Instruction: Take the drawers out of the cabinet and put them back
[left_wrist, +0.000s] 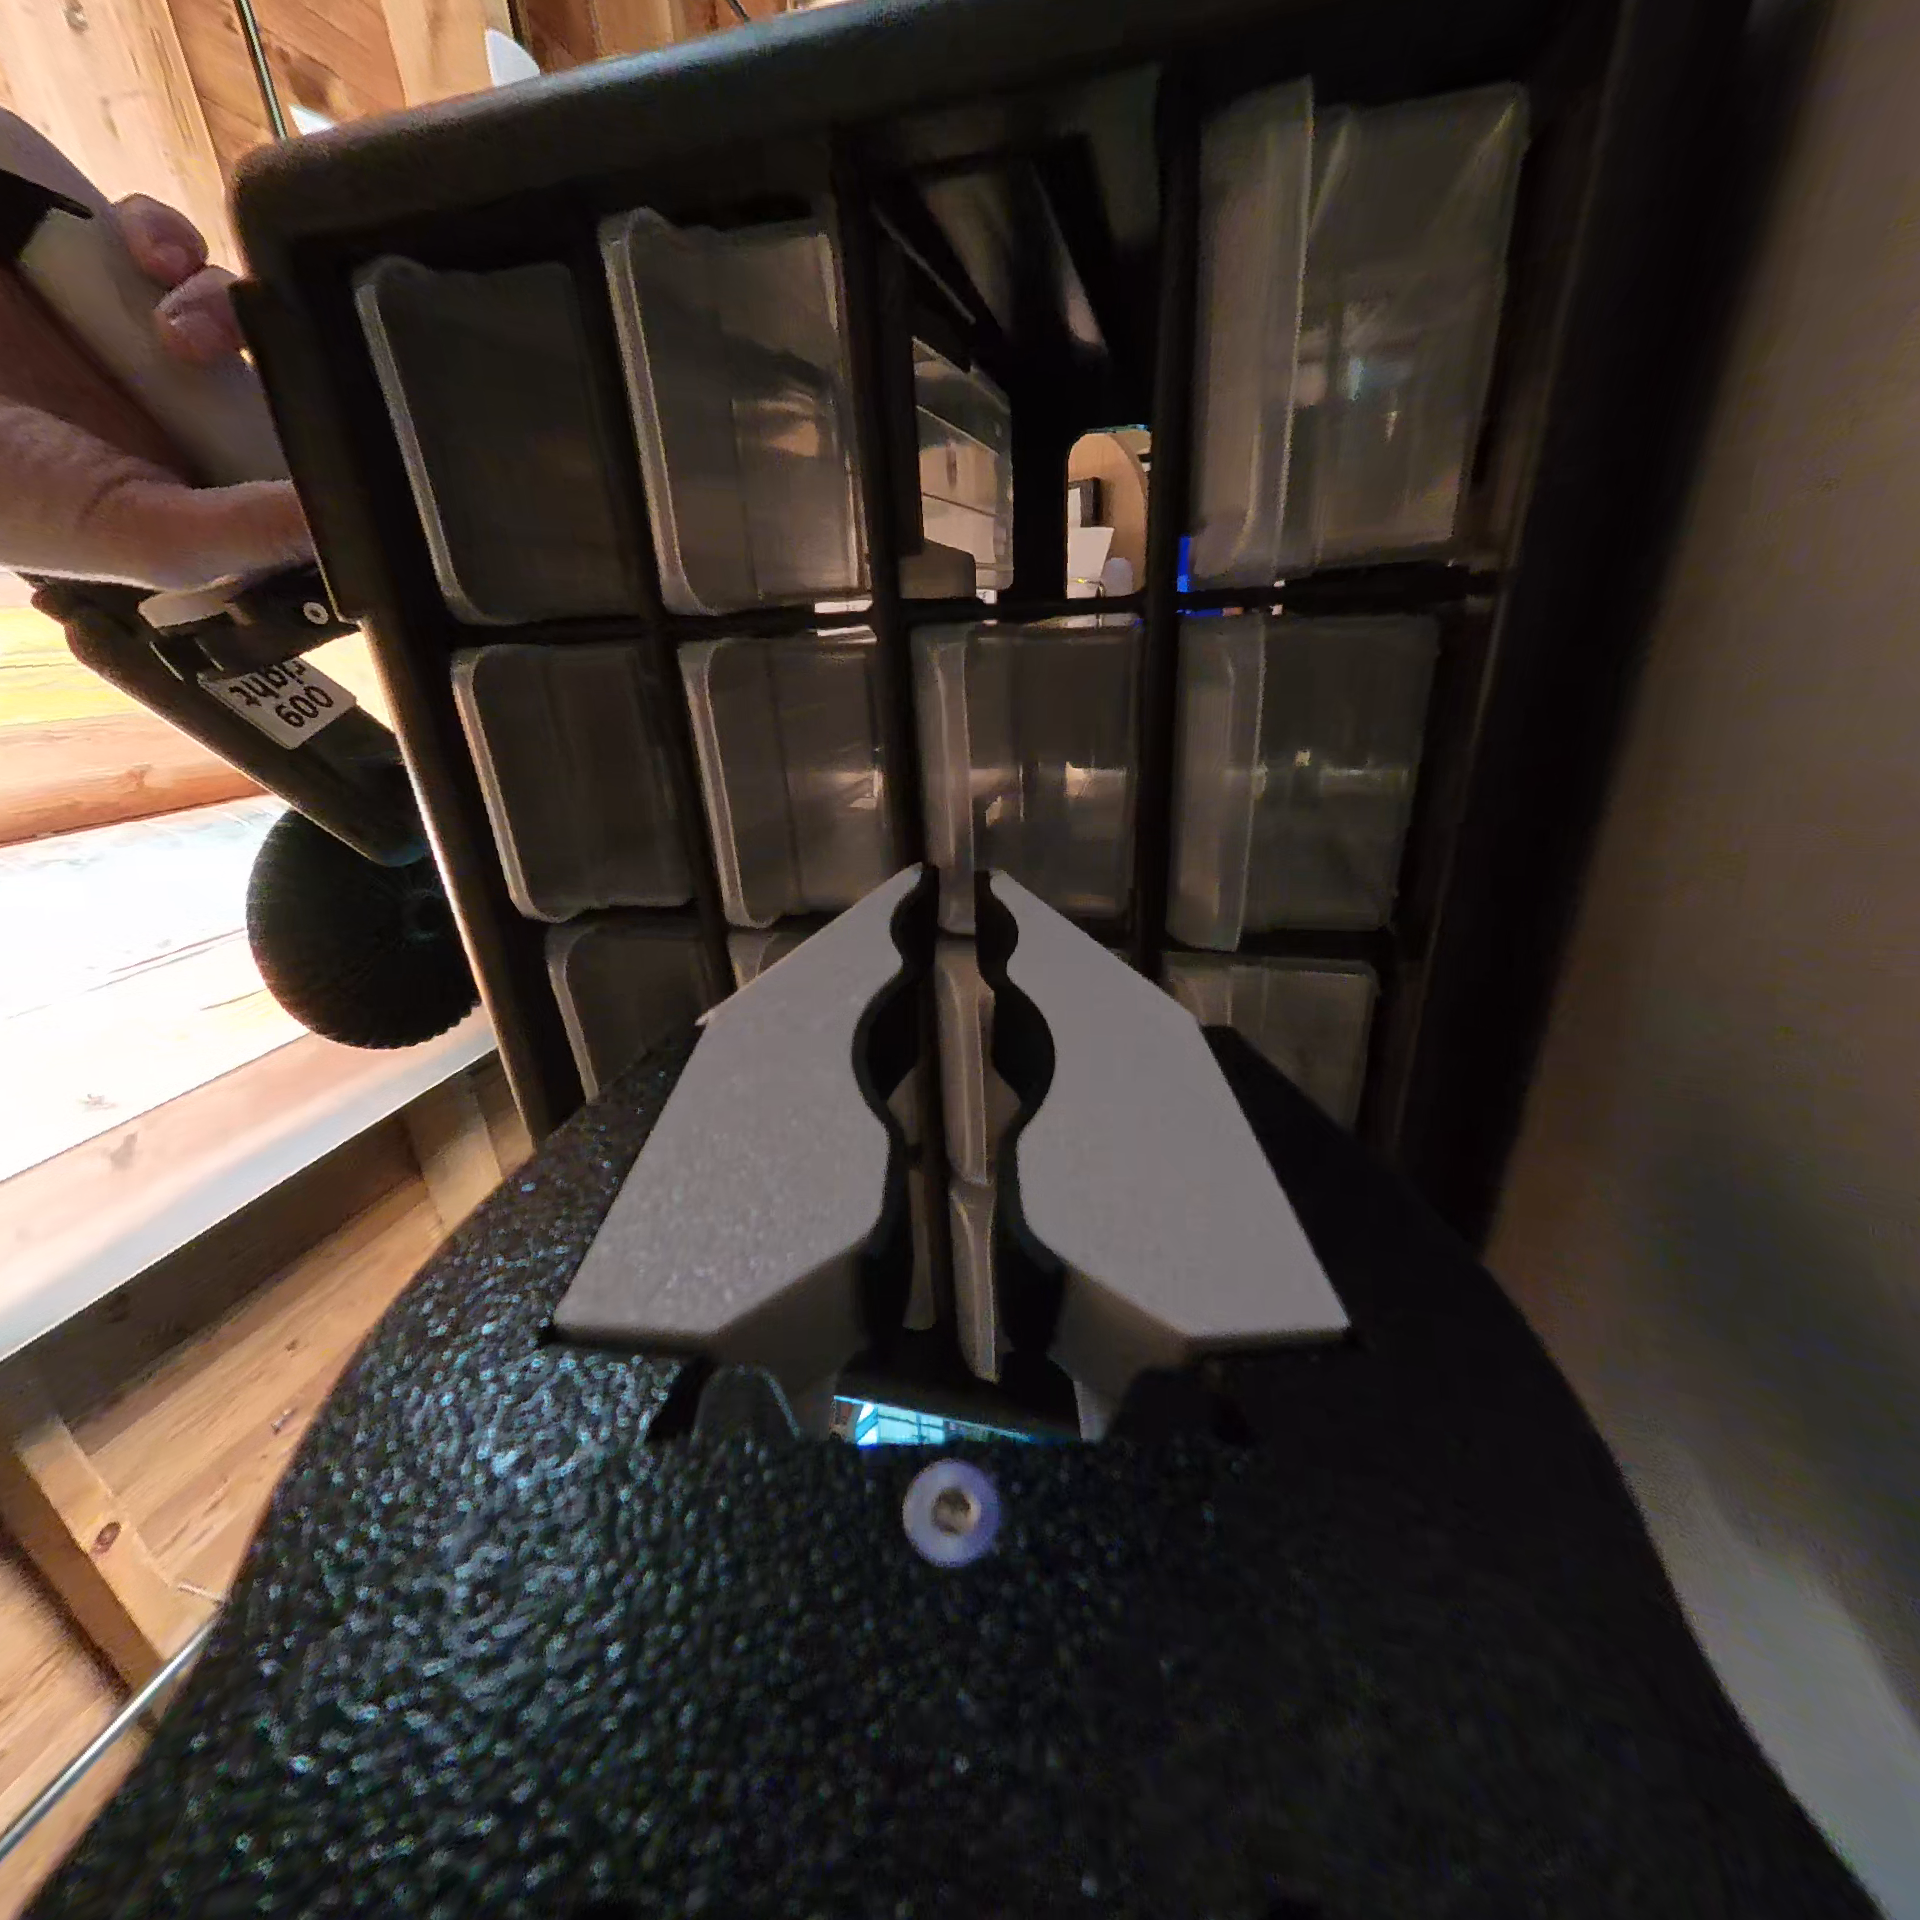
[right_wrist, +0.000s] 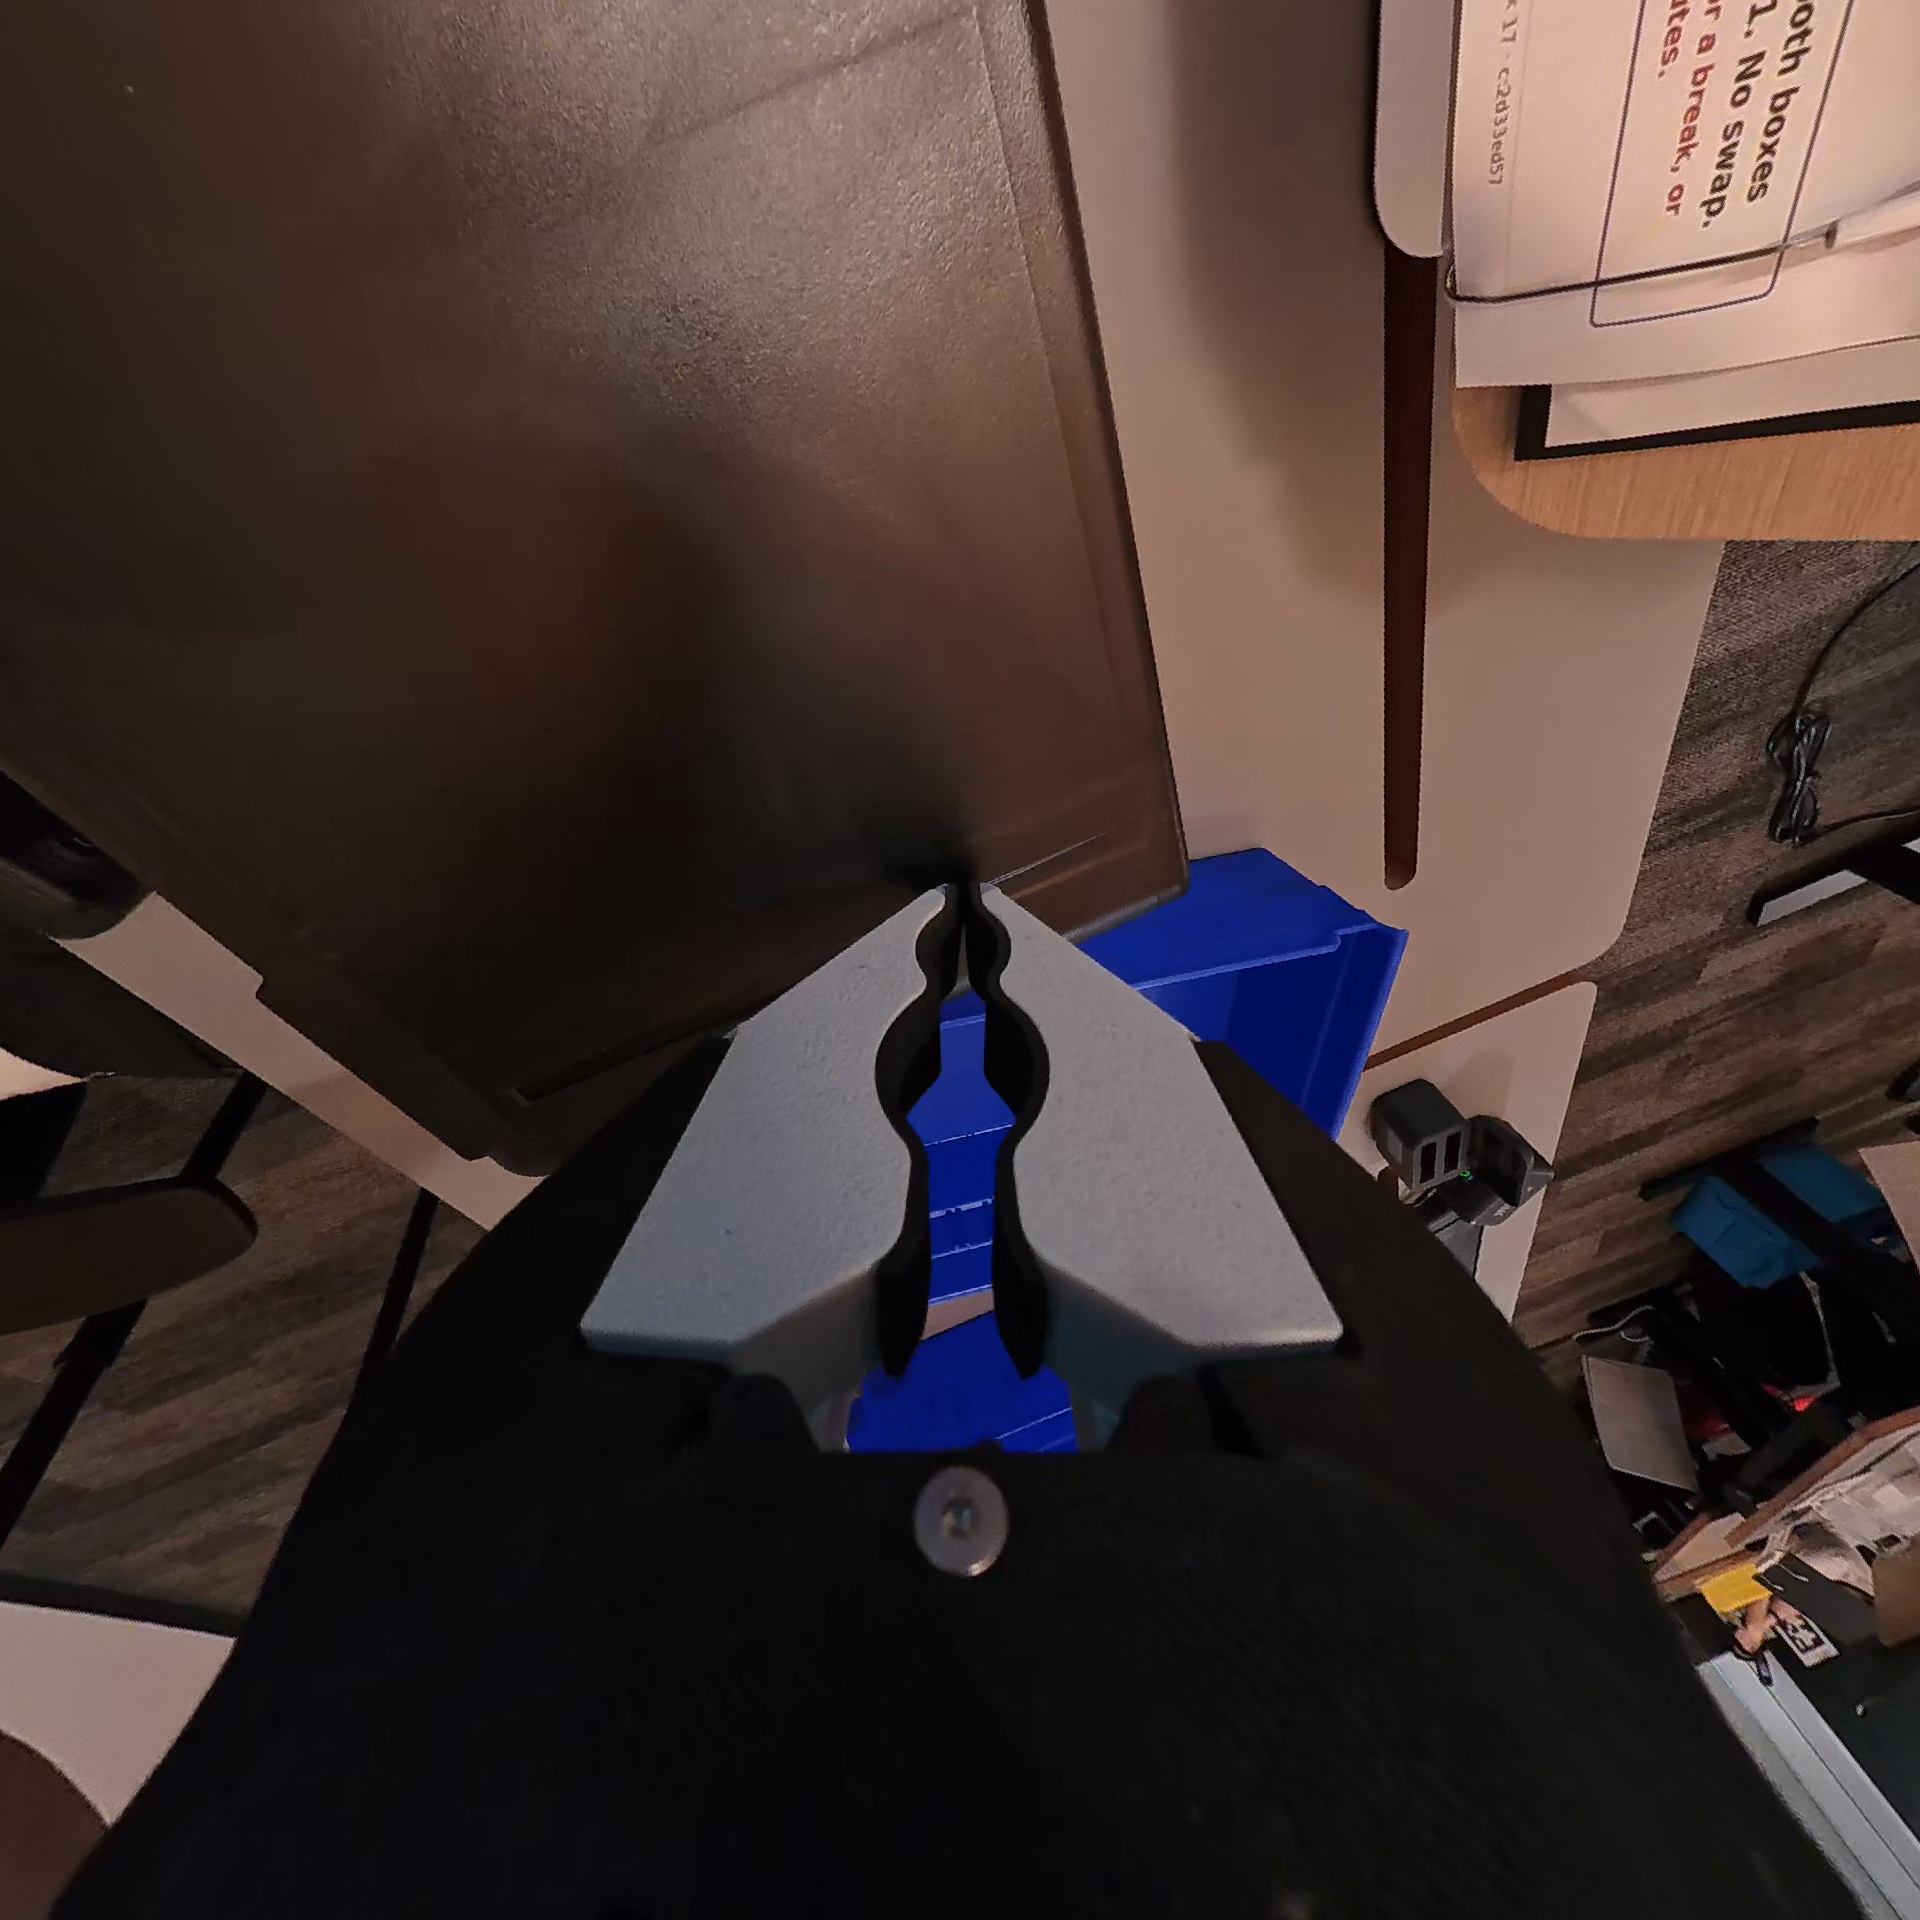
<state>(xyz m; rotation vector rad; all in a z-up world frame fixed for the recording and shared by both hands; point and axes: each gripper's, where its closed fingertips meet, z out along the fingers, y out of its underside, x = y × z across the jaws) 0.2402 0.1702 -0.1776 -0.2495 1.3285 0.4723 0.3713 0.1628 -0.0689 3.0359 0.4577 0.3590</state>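
Note:
The black cabinet (left_wrist: 1039, 94) fills the left wrist view, with clear plastic drawers (left_wrist: 748, 416) in a grid. One slot (left_wrist: 997, 416) in the far row is empty and I can see through it. My left gripper (left_wrist: 958, 894) is shut on the front tab of a clear drawer (left_wrist: 966, 1143) in the same column, nearer to me. My right gripper (right_wrist: 961, 894) is shut on the edge of the cabinet's plain black side panel (right_wrist: 520, 468). It also shows at the left of the left wrist view (left_wrist: 260, 488), held by a hand (left_wrist: 94, 488).
A blue bin (right_wrist: 1268, 966) sits just beyond the cabinet's corner on the white table (right_wrist: 1278, 623). Papers on a wooden board (right_wrist: 1662, 488) lie at the upper right. A small grey device (right_wrist: 1455, 1164) stands at the table edge. Clutter (right_wrist: 1766, 1351) lies on the floor.

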